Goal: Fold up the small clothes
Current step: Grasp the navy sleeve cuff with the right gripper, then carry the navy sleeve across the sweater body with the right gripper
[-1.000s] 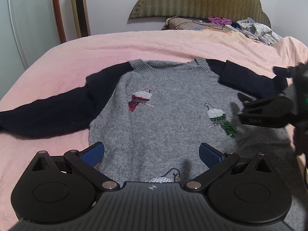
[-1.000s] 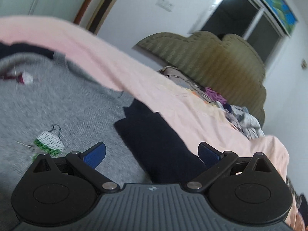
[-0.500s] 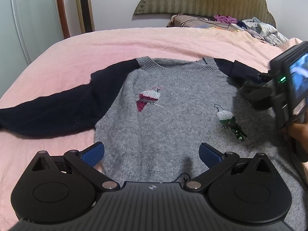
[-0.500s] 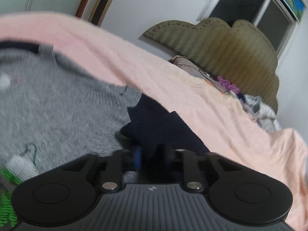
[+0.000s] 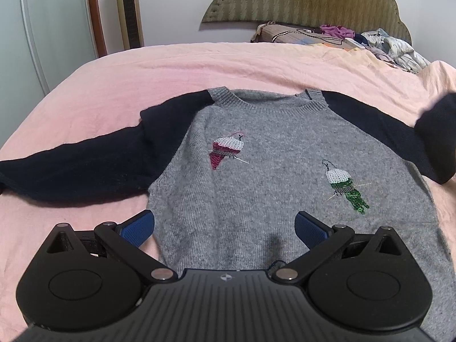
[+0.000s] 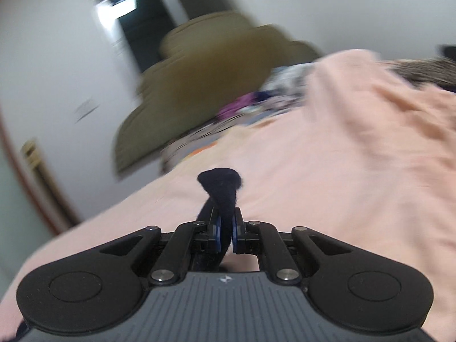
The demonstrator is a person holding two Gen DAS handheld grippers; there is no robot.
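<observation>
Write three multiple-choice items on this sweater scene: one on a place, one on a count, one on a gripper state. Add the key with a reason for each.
1. Where does the sweater lie?
A. on a pink bedsheet
B. on a wooden floor
C. on a chair

2. How many sequin birds show on the sweater's grey front?
A. one
B. two
C. four

3. How is the right gripper?
A. wide open and empty
B. shut on the navy sleeve
C. shut on a white sock

Key:
1 A, the pink bedsheet surrounds the sweater on all sides in the left wrist view.
2 B, a red bird sits left of centre and a green bird lower right.
3 B, in the right wrist view a pinch of navy sleeve sticks up from between its closed blue pads.
</observation>
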